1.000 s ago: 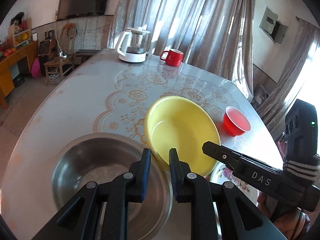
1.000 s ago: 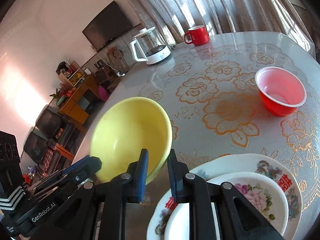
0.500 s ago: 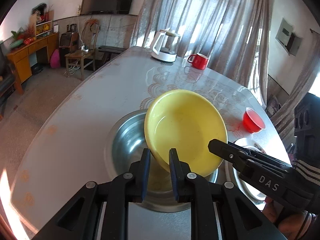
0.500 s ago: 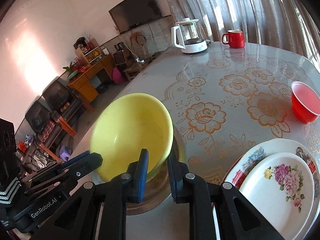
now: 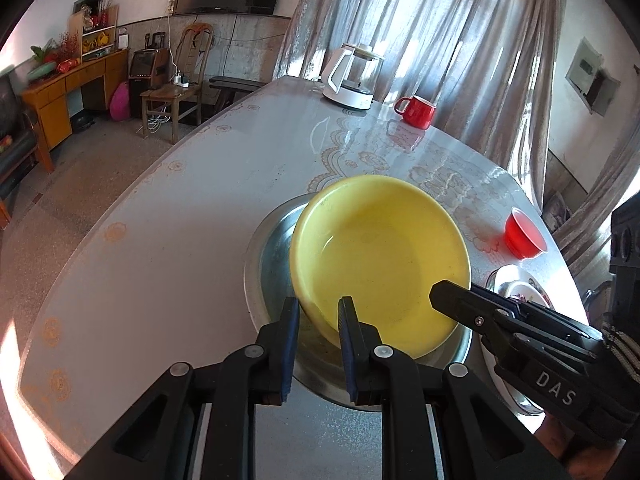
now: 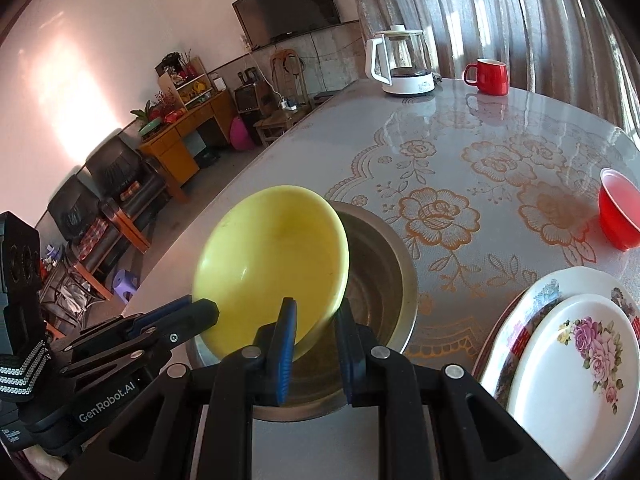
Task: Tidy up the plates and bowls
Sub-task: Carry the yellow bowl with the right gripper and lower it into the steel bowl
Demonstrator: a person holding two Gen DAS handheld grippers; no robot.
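Over the steel bowl (image 5: 276, 264) on the bench (image 5: 180, 208), both hand-held grippers carry the yellow bowl (image 5: 380, 256) between them. The left hand-held gripper (image 5: 318, 312) points forward and steeply down, its blue-padded fingers (image 5: 290, 344) clamped on the near rim of the yellow bowl, one pad inside and one outside. The right hand-held gripper (image 6: 316, 316) points down at much the same slope and is clamped on the rim at the bowl's right side. In the left wrist view it reaches in from the lower right, its tip over the bowl's edge, with a striped cuff (image 5: 622, 352) behind it. In the right wrist view the left one comes in from the lower left at a low slant.

The yellow bowl sits tilted inside the steel bowl, its mouth leaning toward the left side; whether its underside touches the steel I cannot tell. The steel bowl stands near the bench's front edge.

Just to the right lie two flowered plates (image 6: 568, 360), the smaller stacked on the larger. Beyond them a small red bowl (image 6: 620, 212) stands alone, well apart from the rest. At the far end of the bench are a glass kettle (image 6: 404, 64) and a red mug (image 6: 490, 76), near each other before the curtains (image 5: 440, 32).
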